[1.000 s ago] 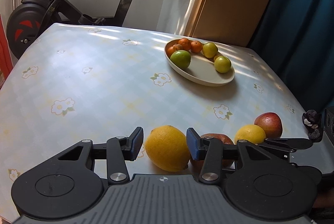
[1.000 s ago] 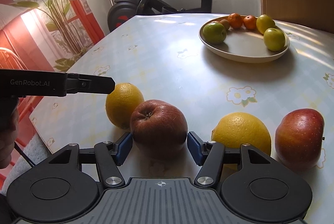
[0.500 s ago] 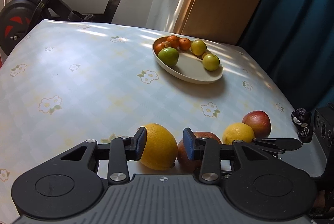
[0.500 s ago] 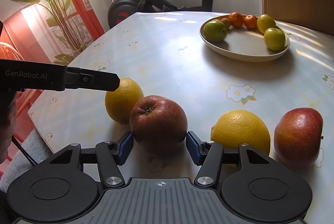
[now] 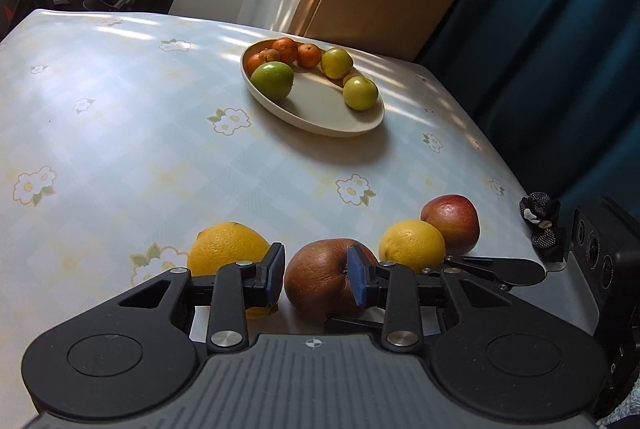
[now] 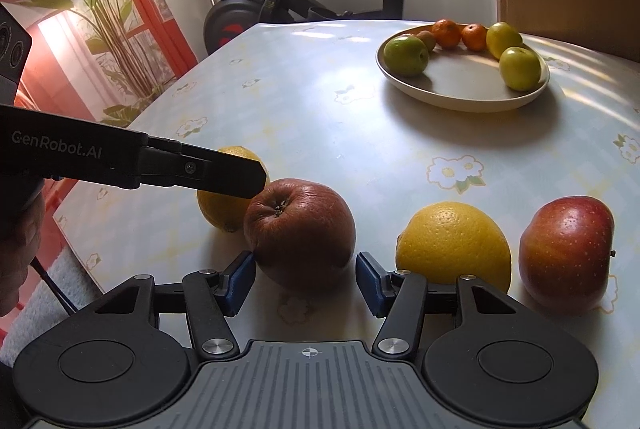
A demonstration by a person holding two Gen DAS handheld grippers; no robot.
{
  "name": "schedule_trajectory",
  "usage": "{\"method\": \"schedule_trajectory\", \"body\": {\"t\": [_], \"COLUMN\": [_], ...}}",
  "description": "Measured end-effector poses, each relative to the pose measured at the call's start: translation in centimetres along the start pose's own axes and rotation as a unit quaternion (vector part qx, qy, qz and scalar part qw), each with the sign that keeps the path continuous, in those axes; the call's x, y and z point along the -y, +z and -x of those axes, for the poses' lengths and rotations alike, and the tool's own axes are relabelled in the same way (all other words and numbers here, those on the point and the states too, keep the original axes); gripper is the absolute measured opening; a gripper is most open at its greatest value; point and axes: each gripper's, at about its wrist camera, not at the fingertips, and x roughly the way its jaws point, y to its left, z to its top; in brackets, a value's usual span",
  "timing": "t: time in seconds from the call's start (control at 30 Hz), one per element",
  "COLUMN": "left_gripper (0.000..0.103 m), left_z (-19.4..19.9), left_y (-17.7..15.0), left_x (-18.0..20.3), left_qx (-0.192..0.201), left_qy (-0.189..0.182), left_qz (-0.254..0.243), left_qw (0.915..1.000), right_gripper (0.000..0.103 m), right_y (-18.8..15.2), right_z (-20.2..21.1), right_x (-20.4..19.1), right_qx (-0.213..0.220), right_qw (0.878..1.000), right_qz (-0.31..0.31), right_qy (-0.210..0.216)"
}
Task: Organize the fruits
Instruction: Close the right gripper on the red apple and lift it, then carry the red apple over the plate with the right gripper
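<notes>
A wrinkled dark red apple (image 6: 300, 229) lies near the table's front edge, and my right gripper (image 6: 306, 281) is shut on its near lower part, one blue pad against each flank. My left gripper (image 5: 317, 279) hovers just before the same apple (image 5: 316, 281). Its jaws are closing with a narrow gap and nothing pressed between them. A left gripper finger (image 6: 224, 173) reaches over an orange (image 6: 220, 209) to the apple's top left. That orange (image 5: 224, 245) lies left of the left jaw. A yellow orange (image 6: 452, 241) and a red apple (image 6: 566, 249) lie to the right.
A cream plate (image 6: 460, 101) at the far side holds green fruit (image 6: 406, 55) and small tangerines (image 6: 446, 33). An exercise bike (image 6: 248, 9) and a plant (image 6: 100, 9) stand beyond the table's left. A blue curtain (image 5: 540, 49) hangs on the right. A dark cloth bundle (image 5: 540, 225) sits at the right edge.
My left gripper swung right, off the orange it had straddled, and its jaws narrowed. The right gripper kept its place and closed slightly onto the dark apple.
</notes>
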Motion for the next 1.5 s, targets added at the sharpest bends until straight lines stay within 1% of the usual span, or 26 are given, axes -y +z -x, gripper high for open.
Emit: {"method": "schedule_trajectory", "body": {"t": [0.33, 0.4, 0.53, 0.7, 0.97, 1.2, 1.5], "left_gripper": [0.036, 0.036, 0.036, 0.036, 0.036, 0.036, 0.035], "left_z": [-1.5, -1.5, -1.7, -2.0, -2.3, -2.2, -1.0], "left_y": [0.3, 0.3, 0.5, 0.6, 0.5, 0.6, 1.4], "left_x": [0.4, 0.3, -0.5, -1.2, -1.5, -1.2, -0.6], "left_qx": [-0.023, -0.022, -0.028, -0.036, -0.035, -0.029, -0.006], "left_qy": [0.003, 0.001, -0.013, -0.030, -0.042, -0.037, -0.039], "left_qz": [-0.024, -0.026, -0.009, 0.012, 0.021, 0.018, 0.014], "left_qw": [0.9994, 0.9994, 0.9995, 0.9988, 0.9983, 0.9987, 0.9991], "right_gripper": [0.052, 0.052, 0.054, 0.053, 0.053, 0.053, 0.053], "right_y": [0.0, 0.1, 0.1, 0.3, 0.3, 0.2, 0.9], "right_z": [0.0, 0.0, 0.0, -0.5, -0.6, -0.3, 0.9], "right_x": [0.0, 0.0, -0.2, -0.8, -0.8, -0.5, -0.5], "right_qx": [0.001, 0.002, 0.003, 0.001, 0.010, 0.020, 0.052], "right_qw": [1.000, 1.000, 1.000, 0.999, 0.999, 0.999, 0.998], "right_qz": [0.005, 0.004, 0.011, 0.031, 0.033, 0.025, 0.029], "right_qy": [-0.003, -0.003, -0.008, -0.021, -0.020, -0.017, -0.014]}}
